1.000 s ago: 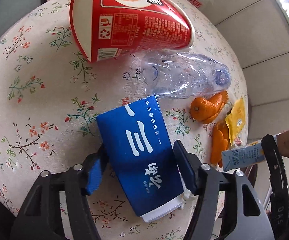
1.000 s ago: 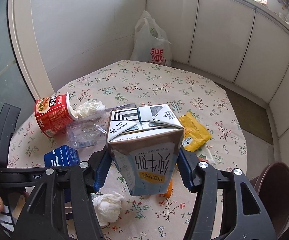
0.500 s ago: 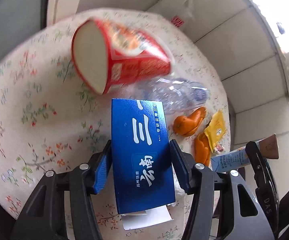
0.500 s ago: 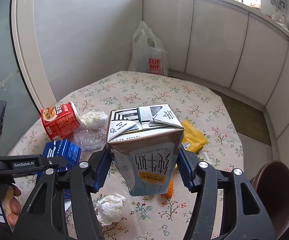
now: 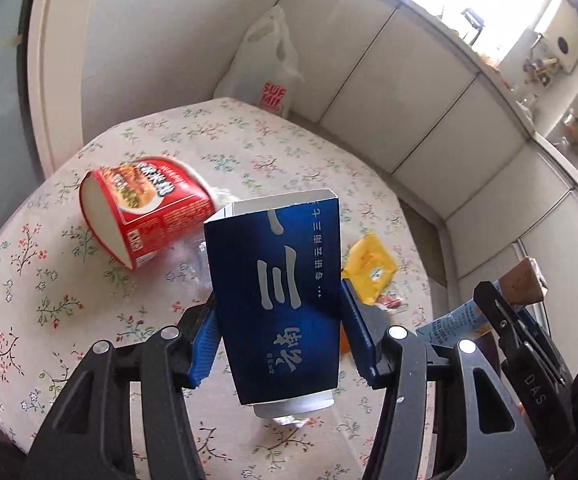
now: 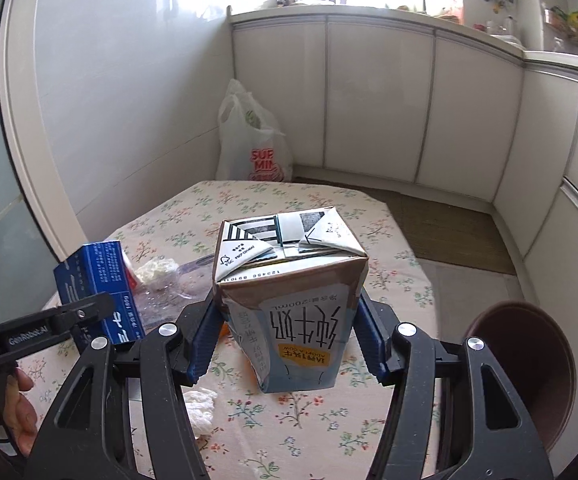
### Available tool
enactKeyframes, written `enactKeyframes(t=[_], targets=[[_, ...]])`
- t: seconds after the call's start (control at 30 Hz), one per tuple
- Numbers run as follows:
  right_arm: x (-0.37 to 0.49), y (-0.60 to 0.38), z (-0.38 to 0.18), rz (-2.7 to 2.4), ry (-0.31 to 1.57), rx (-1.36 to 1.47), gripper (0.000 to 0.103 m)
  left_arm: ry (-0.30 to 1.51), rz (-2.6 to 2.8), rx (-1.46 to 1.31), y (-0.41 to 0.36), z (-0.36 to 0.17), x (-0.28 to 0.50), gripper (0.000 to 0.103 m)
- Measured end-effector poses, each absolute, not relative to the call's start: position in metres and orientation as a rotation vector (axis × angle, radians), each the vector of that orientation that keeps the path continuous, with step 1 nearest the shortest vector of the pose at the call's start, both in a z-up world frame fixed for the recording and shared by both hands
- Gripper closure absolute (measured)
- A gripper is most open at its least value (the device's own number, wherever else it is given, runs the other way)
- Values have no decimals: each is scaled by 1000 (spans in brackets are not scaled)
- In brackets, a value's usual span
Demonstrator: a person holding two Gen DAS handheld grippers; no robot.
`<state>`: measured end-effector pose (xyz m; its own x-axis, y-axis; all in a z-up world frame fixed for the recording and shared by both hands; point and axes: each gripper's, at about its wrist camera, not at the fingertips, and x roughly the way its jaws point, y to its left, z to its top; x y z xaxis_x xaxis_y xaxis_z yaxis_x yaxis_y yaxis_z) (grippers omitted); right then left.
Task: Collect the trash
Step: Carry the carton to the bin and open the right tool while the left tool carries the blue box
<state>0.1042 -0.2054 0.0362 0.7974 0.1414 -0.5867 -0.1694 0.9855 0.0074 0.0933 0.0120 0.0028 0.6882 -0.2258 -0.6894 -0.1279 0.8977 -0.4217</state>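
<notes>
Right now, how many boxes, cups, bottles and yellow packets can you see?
Boxes: 2 (blue box, milk carton)
Cups: 1 (red noodle cup)
Bottles: 1 (clear plastic bottle)
Yellow packets: 1 (yellow packet)
Total: 5

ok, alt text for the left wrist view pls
The left gripper holds a blue box above a floral table. Behind it lie a tipped red noodle cup and a yellow packet; a white plastic bag stands by the wall.
</notes>
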Motion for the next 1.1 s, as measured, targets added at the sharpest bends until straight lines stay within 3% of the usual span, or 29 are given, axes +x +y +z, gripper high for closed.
enactKeyframes(t=[0.5, 1.1], targets=[[81, -275, 56, -29, 531, 26, 46, 720, -232, -385, -57, 50, 102, 49], [65, -374, 53, -274, 507, 111, 46, 750, -379, -323, -142, 58, 115, 48]])
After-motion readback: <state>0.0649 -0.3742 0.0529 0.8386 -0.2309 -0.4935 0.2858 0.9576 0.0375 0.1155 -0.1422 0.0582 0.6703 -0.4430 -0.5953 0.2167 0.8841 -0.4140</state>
